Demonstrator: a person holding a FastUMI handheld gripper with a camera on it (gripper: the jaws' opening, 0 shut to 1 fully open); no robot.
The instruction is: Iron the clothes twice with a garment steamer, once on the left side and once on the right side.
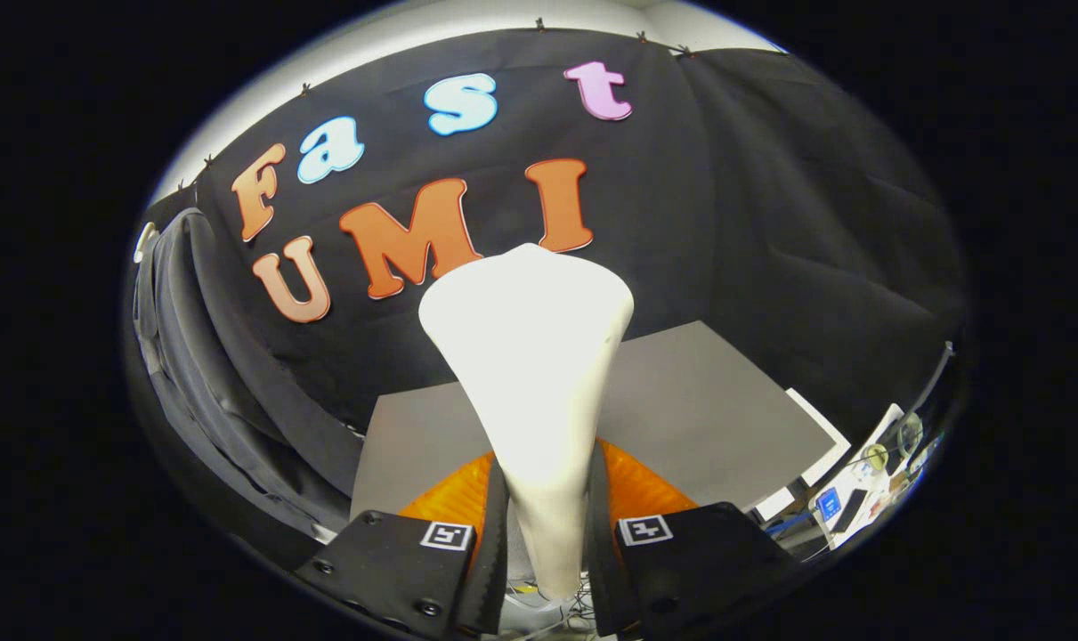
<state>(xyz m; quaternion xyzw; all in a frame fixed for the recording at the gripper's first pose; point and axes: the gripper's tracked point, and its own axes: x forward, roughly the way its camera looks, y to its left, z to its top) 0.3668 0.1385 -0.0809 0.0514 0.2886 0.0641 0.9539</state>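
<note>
Two black fingers (494,543) of the tongs (546,534) pinch the narrow neck of a white garment steamer (528,356), one pad pressed to each side of it, with orange backing plates showing behind them. From that grip the steamer widens upward into its broad head, which stands well beyond the fingertips and points toward the black cloth wall of the booth. Its steam face is turned away and cannot be made out.

Below and behind the steamer lies a grey surface (699,401), bare where it can be seen. On the far right, past the edge of that surface, a cluttered bench (859,499) carries small devices too small to identify.

Off to the left, near the wall, hangs the dark grey garment (182,356), its folds falling downward. It sits well apart from the steamer head, which is not aimed at it.

Judging by this arrangement, the tool is firmly in hand and lifted, but no pass over the cloth is under way: the work appears to stand at the carry toward the clothes, with both strokes apparently not yet made. The next move would call for swinging the steamer leftward, turning its head to face the fabric, bringing it close against one side of the garment and drawing it along the cloth while the grip on the slim neck holds steady.
</note>
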